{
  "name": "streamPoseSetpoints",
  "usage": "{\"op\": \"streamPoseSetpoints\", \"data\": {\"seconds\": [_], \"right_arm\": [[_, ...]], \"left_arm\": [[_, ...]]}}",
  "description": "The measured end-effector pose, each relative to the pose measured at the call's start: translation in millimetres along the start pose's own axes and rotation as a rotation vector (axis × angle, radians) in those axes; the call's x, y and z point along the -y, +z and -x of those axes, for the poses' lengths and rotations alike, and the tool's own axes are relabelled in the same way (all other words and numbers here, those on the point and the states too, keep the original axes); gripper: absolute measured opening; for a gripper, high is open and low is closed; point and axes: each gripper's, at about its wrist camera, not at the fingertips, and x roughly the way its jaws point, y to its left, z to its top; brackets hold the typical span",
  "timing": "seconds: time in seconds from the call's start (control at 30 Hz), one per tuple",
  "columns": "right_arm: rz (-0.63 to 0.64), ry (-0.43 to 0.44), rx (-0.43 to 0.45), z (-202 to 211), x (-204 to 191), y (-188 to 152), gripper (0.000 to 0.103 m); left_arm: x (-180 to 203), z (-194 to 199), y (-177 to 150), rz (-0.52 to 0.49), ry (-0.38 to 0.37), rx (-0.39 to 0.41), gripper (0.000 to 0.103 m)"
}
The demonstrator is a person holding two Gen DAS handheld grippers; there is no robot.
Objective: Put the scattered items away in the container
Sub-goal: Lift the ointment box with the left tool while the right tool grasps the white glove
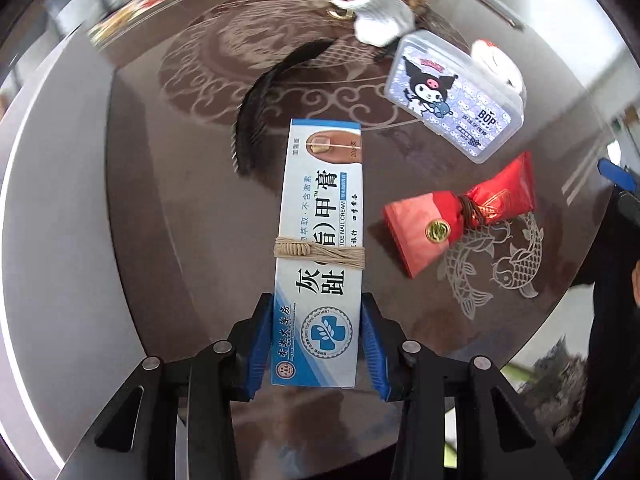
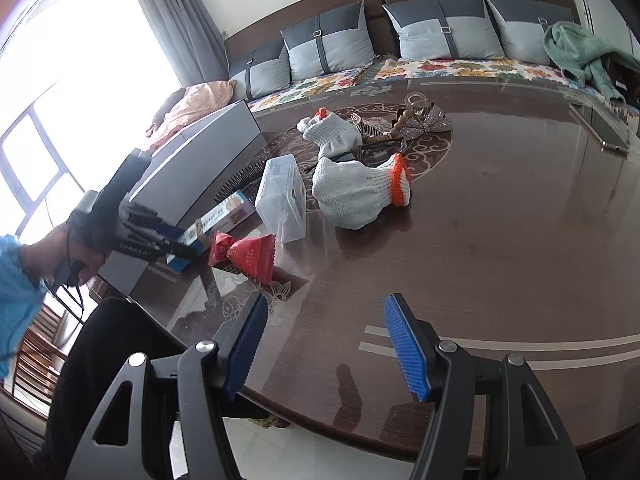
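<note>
While my left tool [image 1: 316, 344] squeezes the near end of the long cream box [image 1: 320, 216], I should lift it flat so it does not tip. The box lies on the bench [image 1: 168, 216] beside the black comb [image 1: 256, 108]. My right tool [image 2: 324, 344] hangs wide open, holding nothing.

A white and blue ointment box [image 1: 320, 240] with black lettering and a beige string band lies on a glossy dark brown table [image 1: 180, 220] etched with pale scrollwork and fish. Right of the box are a red wrapped packet [image 1: 452, 220] with a gold seal, and a clear case [image 1: 452, 96] printed with a black-and-white cartoon figure. Left of the box is a black comb [image 1: 256, 116]. Beyond it lie white knit gloves [image 2: 360, 192] with orange cuffs.
</note>
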Motion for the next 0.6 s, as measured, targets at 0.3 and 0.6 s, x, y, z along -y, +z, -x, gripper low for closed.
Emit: {"op": "streamPoseSetpoints", "data": {"seconds": [0.3, 0.6], "right_arm": [[-0.203, 0.080, -0.194, -46, 40, 72, 0.062], [-0.745, 0.105, -0.351, -105, 89, 103, 0.062]], "left_arm": [[6, 12, -23, 0.064, -0.012, 0.081, 0.041], [21, 4, -17, 0.094, -0.031, 0.128, 0.041]]}}
